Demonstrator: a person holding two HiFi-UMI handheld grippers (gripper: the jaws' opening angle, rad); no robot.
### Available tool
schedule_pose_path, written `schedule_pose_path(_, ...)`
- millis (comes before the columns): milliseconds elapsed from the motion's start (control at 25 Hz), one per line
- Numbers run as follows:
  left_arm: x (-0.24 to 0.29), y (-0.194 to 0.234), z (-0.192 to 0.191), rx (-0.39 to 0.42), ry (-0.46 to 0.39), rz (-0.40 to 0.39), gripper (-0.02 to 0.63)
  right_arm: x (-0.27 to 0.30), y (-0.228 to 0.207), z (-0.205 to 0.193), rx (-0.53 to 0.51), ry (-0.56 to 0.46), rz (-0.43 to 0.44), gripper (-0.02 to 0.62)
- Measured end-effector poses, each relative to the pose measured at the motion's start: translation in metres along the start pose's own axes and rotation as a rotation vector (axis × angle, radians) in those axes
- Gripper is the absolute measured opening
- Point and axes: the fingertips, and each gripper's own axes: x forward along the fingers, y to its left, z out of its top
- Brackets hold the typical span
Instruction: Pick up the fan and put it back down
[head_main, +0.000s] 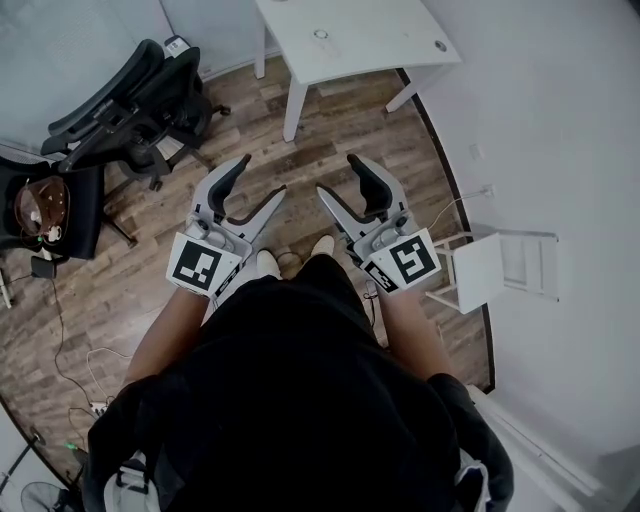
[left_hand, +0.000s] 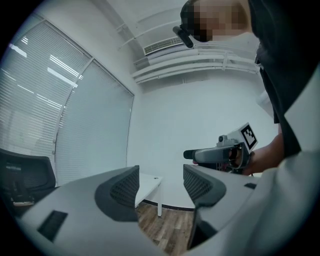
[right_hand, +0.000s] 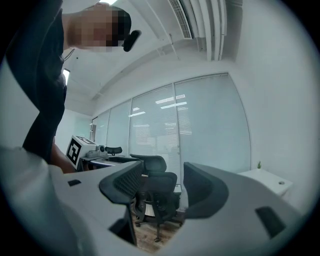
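Observation:
Both grippers are held level in front of the person's body, above the wood floor (head_main: 300, 150). The left gripper (head_main: 262, 176) is open with nothing between its jaws, and its own view (left_hand: 161, 185) shows only the room beyond. The right gripper (head_main: 336, 175) is also open and empty, as its own view (right_hand: 162, 185) shows. Each appears in the other's view: the right gripper (left_hand: 220, 154) and the left gripper (right_hand: 87, 150). A round grille (head_main: 35, 496) at the bottom left corner may be the fan; too little shows to be sure.
A white desk (head_main: 350, 40) stands ahead against the wall. Black office chairs (head_main: 130, 110) crowd the left, one with a brown bag (head_main: 40, 205) on it. A white chair-like frame (head_main: 490, 268) is at the right wall. Cables (head_main: 70, 370) trail over the floor at the left.

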Motion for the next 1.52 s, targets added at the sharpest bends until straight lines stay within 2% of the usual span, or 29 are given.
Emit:
schedule_pose_path(120,0.012,0.003,0.003,0.000,-0.019,-0.005,0.287,0.003,-0.012,-0.005,0.008,0.004,-0.005,0.265)
schedule_pose_path(320,0.039,0.021,-0.003,-0.002,-0.004,0.010,0.285,0.020,-0.043,-0.011,0.013,-0.002,0.003,0.265)
schedule_pose_path(480,0.069,0.037,-0.007,0.004,0.038,0.029,0.279,0.037,-0.080,-0.013,0.023,-0.012,0.012,0.265)
schedule_pose_path(840,0.162,0.073,0.006,0.009,0.019,0.062,0.268,0.077,-0.175,-0.010,0.029,-0.009,0.051,0.265)
schedule_pose_path(1000,0.202,0.078,0.007,0.012,0.039,0.071,0.259,0.084,-0.217,-0.006,0.032,-0.015,0.065,0.265)
schedule_pose_path(1240,0.254,0.082,0.017,0.018,0.002,0.092,0.253,0.091,-0.270,-0.010,0.050,-0.017,0.081,0.265)
schedule_pose_path(1520,0.292,0.081,0.008,0.009,0.034,0.119,0.253,0.095,-0.310,-0.020,0.072,-0.006,0.110,0.265)
